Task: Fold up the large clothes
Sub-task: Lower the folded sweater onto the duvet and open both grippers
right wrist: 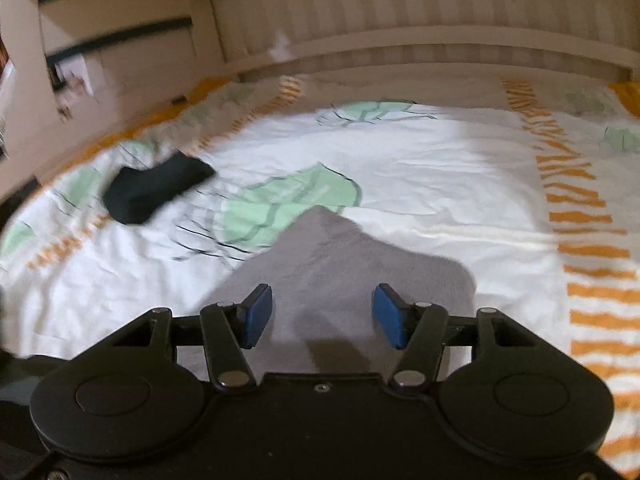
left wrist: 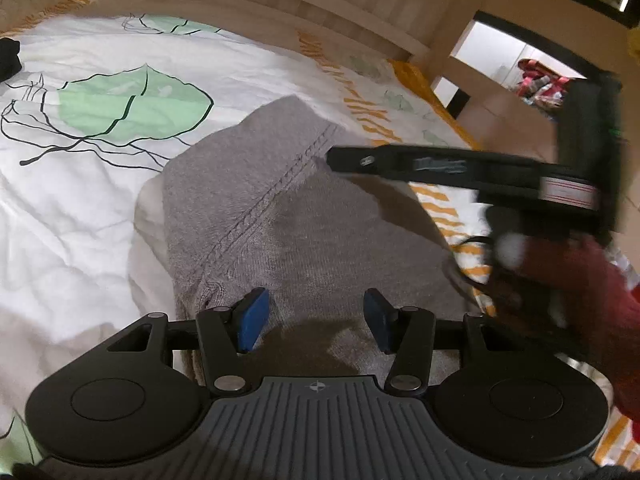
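Your left gripper [left wrist: 316, 320] hovers, jaws wide and empty, over the grey garment [left wrist: 280, 216] on the bed [left wrist: 80, 208]; your right gripper [right wrist: 322, 316], equally wide, approaches from three o'clock, likely seeking a corner.

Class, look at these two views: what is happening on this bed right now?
A person with two handheld grippers is folding a grey garment on a leaf-print bedspread. Both the left gripper and right gripper are open above it, gripping nothing. A black cloth lies apart.
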Tool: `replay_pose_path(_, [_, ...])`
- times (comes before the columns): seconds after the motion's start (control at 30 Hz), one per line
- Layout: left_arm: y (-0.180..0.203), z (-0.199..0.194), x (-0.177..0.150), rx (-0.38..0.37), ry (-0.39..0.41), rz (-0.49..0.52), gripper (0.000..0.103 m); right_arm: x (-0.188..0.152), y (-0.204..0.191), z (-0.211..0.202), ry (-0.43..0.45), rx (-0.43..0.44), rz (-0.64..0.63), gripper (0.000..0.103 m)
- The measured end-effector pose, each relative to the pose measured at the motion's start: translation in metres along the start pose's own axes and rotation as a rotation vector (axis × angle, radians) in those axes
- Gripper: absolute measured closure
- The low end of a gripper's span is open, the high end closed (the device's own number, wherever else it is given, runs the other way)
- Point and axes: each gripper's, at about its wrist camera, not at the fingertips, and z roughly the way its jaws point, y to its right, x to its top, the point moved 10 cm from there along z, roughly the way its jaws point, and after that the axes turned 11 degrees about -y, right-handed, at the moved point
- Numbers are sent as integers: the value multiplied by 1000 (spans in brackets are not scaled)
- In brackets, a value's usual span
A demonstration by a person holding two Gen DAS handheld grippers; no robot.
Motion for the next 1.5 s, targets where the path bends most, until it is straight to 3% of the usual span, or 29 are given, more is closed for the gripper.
replay_pose_path(0.1, [1,-1,5,-32,17,-4,43,5,12,25,-51,-75,-7,41])
replay_pose_path(0.3, [-2,-15,15,-73,95,-33,24,11,29,48,-87,-110,38,41])
replay_pose_path(0.53, [-11,-36,14,-61,166,-72,14,9,35,55,-87,-112,63,41])
replay_pose_path(0.57, [-12,-37,14,-48,172,-74,13,9,35,54,-86,-112,64,41])
replay_pose_path(0.63, [-17,-46,14,29,212,-75,0,10,36,54,-84,-112,67,41])
replay_pose_path(0.7, [-18,-55,15,50,252,-63,0,10,37,54,-80,-110,74,41])
replay_pose_path(0.77, [-21,-52,14,33,215,-89,0,11,39,52,-71,-90,85,41])
replay_pose_path(0.83, [-25,-40,9,-8,150,-126,0,11,41,45,-51,-36,114,39])
replay_pose_path(0.93, [-29,-20,-3,-57,62,-177,0,13,49,16,36,113,214,32])
replay_pose_path(1.0, [-30,-9,-9,-79,17,-204,0,7,58,-4,74,190,293,11])
replay_pose_path(1.03, [-32,-4,-11,-95,-2,-218,0,2,62,-11,79,217,319,9])
replay_pose_path(1.23, [-32,19,-13,-171,-73,-286,0,-54,83,-22,-42,354,417,5])
replay_pose_path(1.4, [-36,33,-3,-223,-100,-342,1,-90,80,-16,-84,511,502,5])
replay_pose_path(1.5, [-37,38,1,-254,-114,-388,1,-96,69,-12,-79,549,473,3])
